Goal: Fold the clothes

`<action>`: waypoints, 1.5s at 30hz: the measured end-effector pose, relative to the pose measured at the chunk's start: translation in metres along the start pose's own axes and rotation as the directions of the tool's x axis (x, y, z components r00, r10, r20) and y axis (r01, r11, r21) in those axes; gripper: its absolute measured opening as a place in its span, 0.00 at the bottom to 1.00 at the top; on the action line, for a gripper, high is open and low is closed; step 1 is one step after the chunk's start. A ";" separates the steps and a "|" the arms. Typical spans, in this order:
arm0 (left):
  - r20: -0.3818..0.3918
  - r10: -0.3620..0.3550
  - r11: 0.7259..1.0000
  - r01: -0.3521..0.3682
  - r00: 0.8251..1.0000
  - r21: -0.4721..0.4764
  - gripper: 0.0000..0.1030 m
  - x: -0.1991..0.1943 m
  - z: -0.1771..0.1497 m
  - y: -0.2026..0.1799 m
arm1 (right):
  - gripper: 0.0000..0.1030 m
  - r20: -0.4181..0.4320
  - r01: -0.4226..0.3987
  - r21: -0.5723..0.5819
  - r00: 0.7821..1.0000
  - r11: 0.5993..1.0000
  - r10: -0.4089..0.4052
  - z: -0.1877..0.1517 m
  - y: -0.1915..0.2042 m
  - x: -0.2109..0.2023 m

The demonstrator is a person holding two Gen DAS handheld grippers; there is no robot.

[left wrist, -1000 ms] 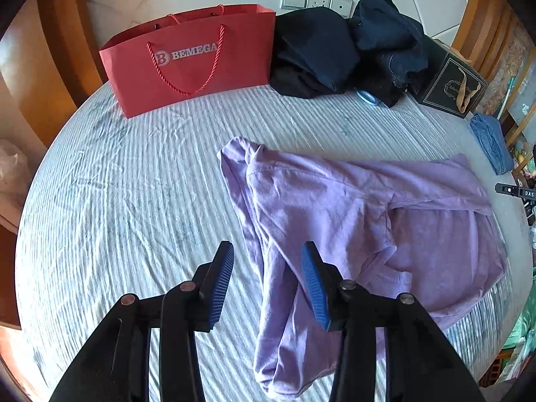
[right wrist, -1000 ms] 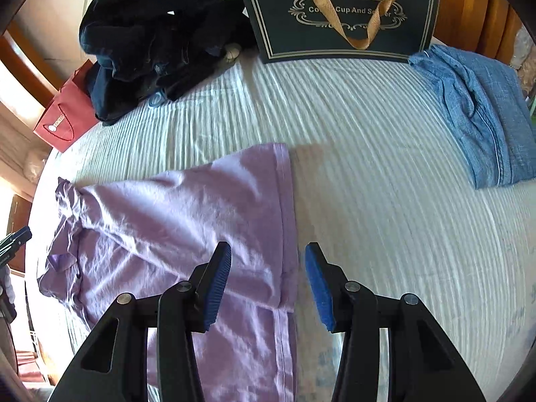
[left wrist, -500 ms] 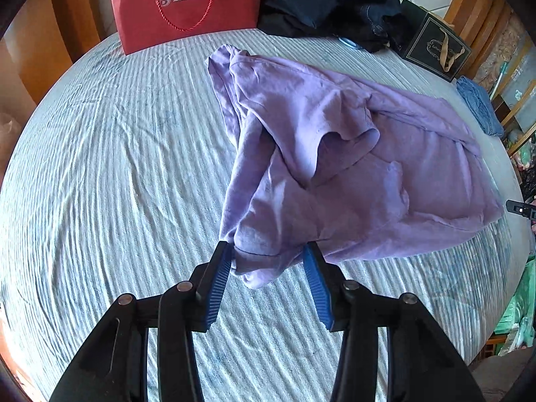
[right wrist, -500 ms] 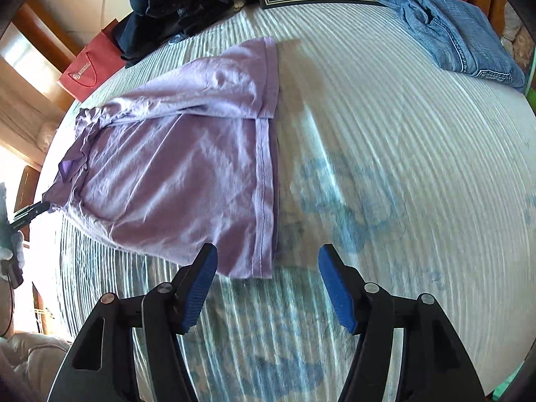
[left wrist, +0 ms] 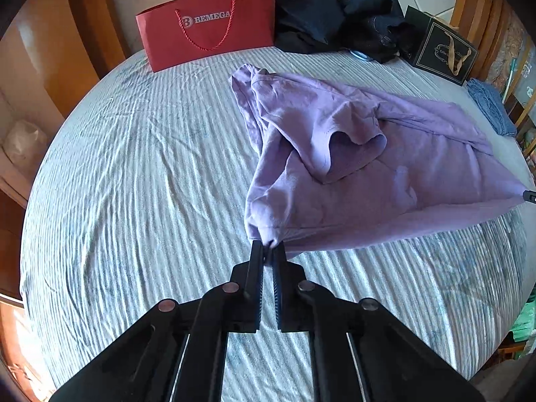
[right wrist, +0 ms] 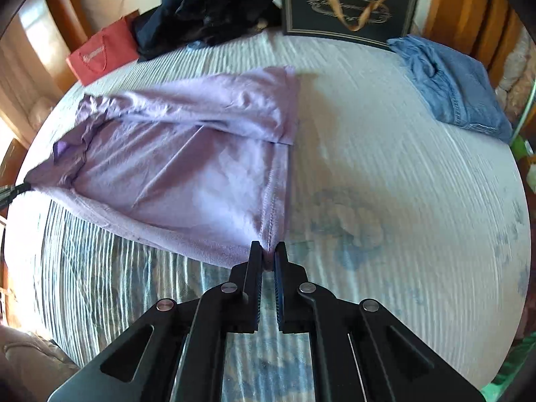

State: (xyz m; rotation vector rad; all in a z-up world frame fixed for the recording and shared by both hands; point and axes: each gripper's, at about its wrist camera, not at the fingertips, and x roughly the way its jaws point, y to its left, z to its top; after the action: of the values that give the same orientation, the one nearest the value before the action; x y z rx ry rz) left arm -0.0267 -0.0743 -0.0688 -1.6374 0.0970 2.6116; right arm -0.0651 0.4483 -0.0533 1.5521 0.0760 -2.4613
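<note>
A purple T-shirt (left wrist: 351,167) lies rumpled on the striped bed sheet (left wrist: 134,184). My left gripper (left wrist: 268,251) is shut on its near left corner, which is pulled taut and lifted a little. My right gripper (right wrist: 268,251) is shut on the shirt's near right hem corner (right wrist: 271,231). The shirt (right wrist: 187,167) stretches between the two grippers, with its far part folded over itself. The tip of the other gripper shows at each view's edge, at the left in the right wrist view (right wrist: 13,191).
A red paper bag (left wrist: 207,23), a pile of dark clothes (left wrist: 338,20) and a black gift bag (left wrist: 442,53) stand along the far edge. Folded blue jeans (right wrist: 449,80) lie at the far right. Wooden bed frame surrounds the mattress.
Both grippers went from open to shut, each on a near corner of the purple shirt. The shirt's near edge is now drawn taut between them.
</note>
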 end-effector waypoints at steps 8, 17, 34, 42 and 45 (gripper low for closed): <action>-0.001 -0.068 0.997 0.068 0.998 -0.042 0.22 -0.006 -0.005 0.012 | 0.61 -0.074 0.030 -0.043 0.997 0.999 -0.033 -0.012 0.003 0.013; 0.030 -0.115 0.991 0.112 0.993 0.075 0.32 0.007 0.047 -0.028 | 0.53 -0.041 -0.007 -0.028 0.999 1.000 0.006 -0.001 0.005 0.006; -0.038 -0.216 0.957 0.219 0.976 0.191 0.01 0.025 0.021 -0.054 | 0.59 -0.118 -0.043 -0.023 0.992 0.999 0.040 -0.011 -0.002 0.034; -0.073 -0.168 0.976 0.176 0.983 0.124 0.34 0.020 0.013 -0.042 | 0.59 -0.126 -0.063 -0.033 0.990 0.997 0.058 -0.014 -0.002 0.034; -0.047 -0.172 0.983 0.174 0.984 0.061 0.46 0.026 0.028 -0.033 | 0.59 -0.120 -0.060 -0.032 0.991 0.998 0.056 -0.015 -0.002 0.031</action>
State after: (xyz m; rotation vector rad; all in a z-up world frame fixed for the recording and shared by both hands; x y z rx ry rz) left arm -0.0605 -0.0390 -0.0807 -1.6020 0.0385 2.4213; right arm -0.0651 0.4480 -0.0875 1.6609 0.0919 -2.3094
